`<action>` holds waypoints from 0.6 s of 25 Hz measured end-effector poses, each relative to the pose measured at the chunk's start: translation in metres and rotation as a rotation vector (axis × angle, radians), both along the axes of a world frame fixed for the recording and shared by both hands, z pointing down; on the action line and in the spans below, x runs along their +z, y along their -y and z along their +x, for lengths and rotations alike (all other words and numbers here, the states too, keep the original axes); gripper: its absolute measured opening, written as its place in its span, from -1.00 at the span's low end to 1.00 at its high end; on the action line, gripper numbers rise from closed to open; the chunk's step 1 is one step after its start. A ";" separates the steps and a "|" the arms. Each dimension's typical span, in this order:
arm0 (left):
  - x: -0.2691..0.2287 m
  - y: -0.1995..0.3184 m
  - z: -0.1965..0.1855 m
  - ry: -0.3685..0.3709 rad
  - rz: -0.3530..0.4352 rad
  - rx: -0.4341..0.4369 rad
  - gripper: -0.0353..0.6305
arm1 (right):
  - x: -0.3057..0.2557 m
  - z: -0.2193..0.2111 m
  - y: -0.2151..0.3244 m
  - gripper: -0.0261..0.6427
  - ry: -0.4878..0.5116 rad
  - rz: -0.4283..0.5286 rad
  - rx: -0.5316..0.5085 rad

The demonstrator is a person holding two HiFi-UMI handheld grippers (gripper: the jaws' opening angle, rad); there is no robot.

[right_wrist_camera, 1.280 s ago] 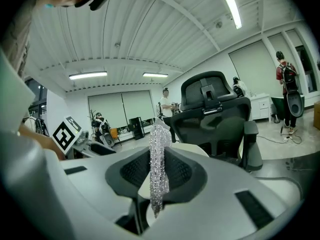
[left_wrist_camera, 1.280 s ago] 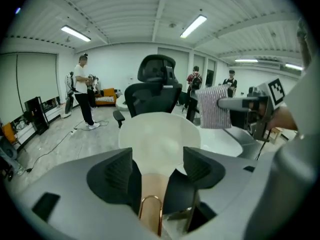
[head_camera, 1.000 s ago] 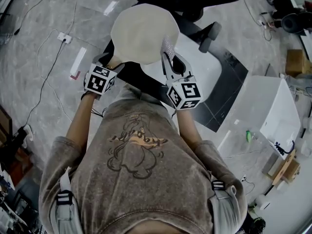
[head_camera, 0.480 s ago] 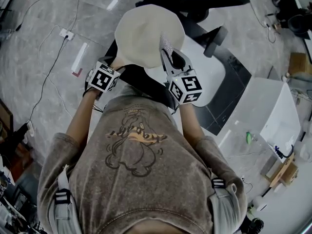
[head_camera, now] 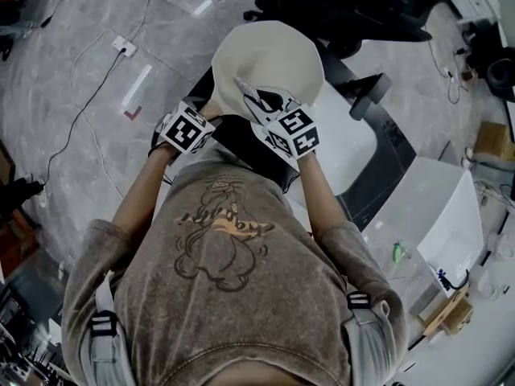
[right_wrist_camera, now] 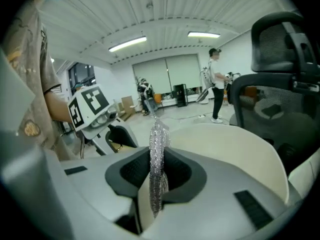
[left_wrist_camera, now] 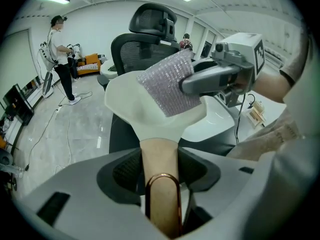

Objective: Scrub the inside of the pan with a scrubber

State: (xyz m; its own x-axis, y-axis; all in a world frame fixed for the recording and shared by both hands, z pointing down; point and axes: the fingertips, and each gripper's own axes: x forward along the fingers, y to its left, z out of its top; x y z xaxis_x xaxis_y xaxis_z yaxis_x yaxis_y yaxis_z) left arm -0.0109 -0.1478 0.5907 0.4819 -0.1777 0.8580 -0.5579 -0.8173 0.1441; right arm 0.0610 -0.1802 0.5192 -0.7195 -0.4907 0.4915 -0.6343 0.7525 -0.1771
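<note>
Our right gripper (right_wrist_camera: 157, 176) pinches the silvery scrubber (left_wrist_camera: 167, 84) inside the cream pan (head_camera: 278, 51); our left gripper (left_wrist_camera: 160, 168), jaws just closing, clamps its handle (left_wrist_camera: 159, 151), holding it above the floor

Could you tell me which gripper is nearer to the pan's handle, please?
Left. The left gripper grips the handle, its fingers having just been closing on it; the right gripper holds the scrubber farther out, inside the pan.
</note>
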 end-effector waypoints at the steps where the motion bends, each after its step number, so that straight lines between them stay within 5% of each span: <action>1: 0.000 0.000 0.001 -0.003 -0.002 -0.001 -0.18 | 0.006 -0.007 0.001 -0.68 -0.024 -0.014 -0.033; 15: -0.006 -0.001 -0.005 -0.078 -0.063 0.043 -0.20 | 0.041 -0.061 0.022 -0.68 -0.103 -0.150 -0.210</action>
